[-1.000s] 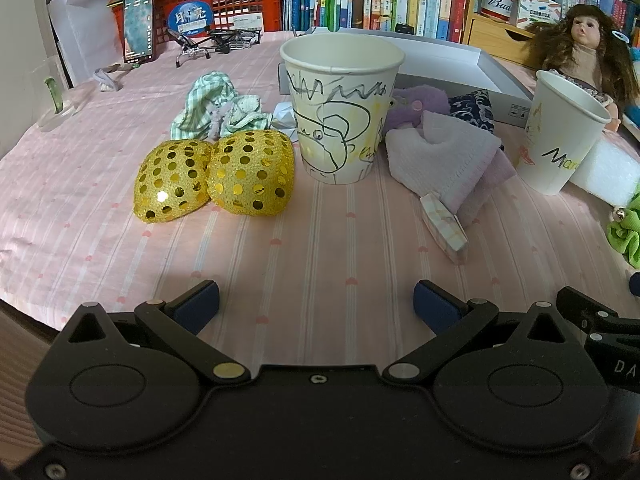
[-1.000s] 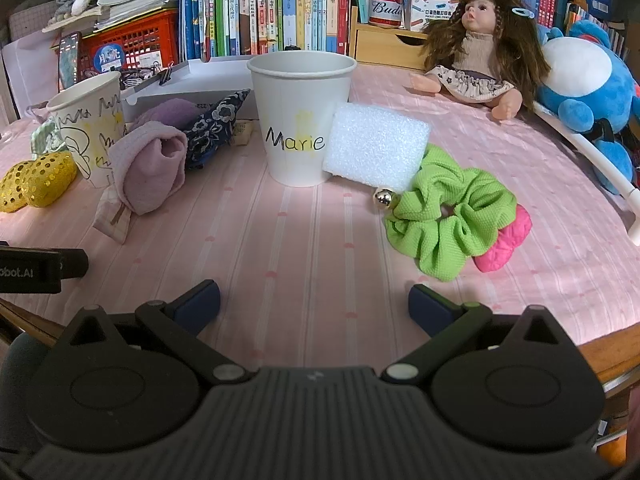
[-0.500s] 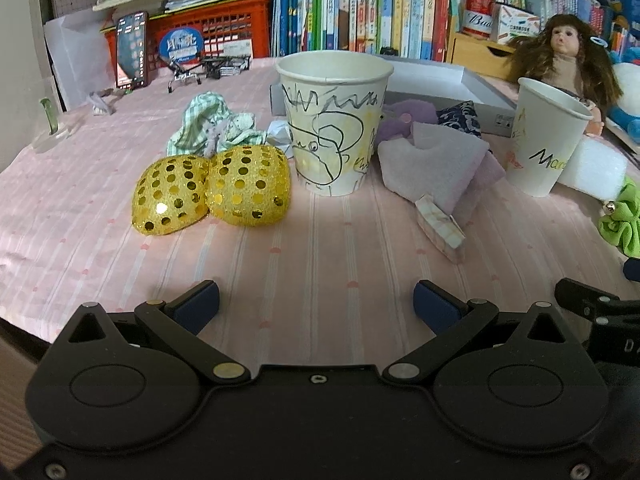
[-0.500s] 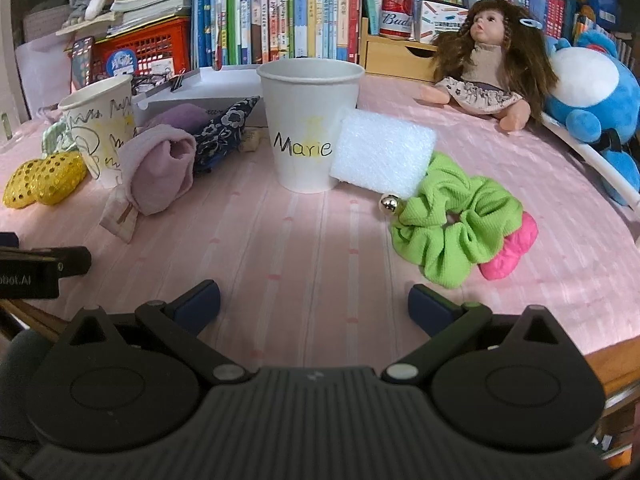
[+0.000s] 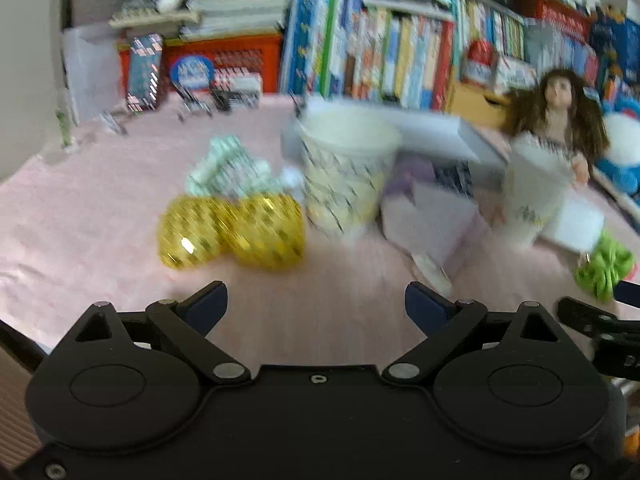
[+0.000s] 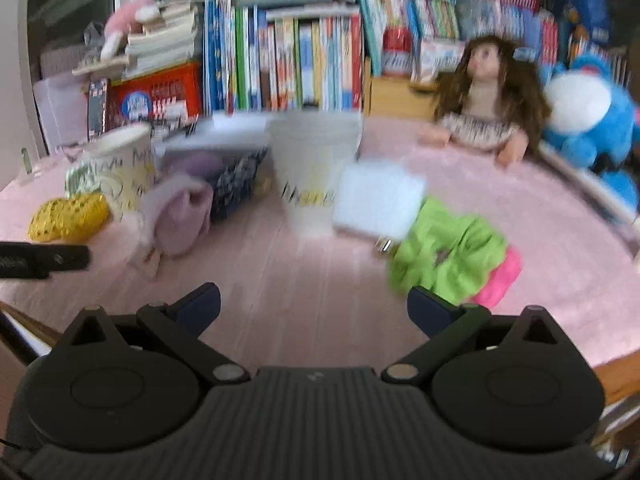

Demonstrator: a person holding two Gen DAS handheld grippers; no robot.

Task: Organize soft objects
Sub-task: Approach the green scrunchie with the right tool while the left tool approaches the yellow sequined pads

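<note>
Both views are smeared by motion blur. The left gripper (image 5: 316, 304) sits at the bottom of its frame, its dark blue pads (image 5: 206, 305) wide apart with nothing between them, though the jaws have just been closing a little. Above it on the pink striped tablecloth (image 5: 100, 208) lie two shiny gold sequined domes (image 5: 232, 232), touching side by side, left of a scribbled paper cup (image 5: 346, 176). A folded lilac cloth (image 5: 432, 220) lies to the cup's right.

The right gripper (image 6: 314, 306) also has its fingers spread and empty. At centre right, a crinkly green scrunchie (image 6: 448, 256) rests against what looks like a pink one (image 6: 500, 280), below a white foam block (image 6: 378, 200) leaning on a plain cup (image 6: 312, 168).
</note>
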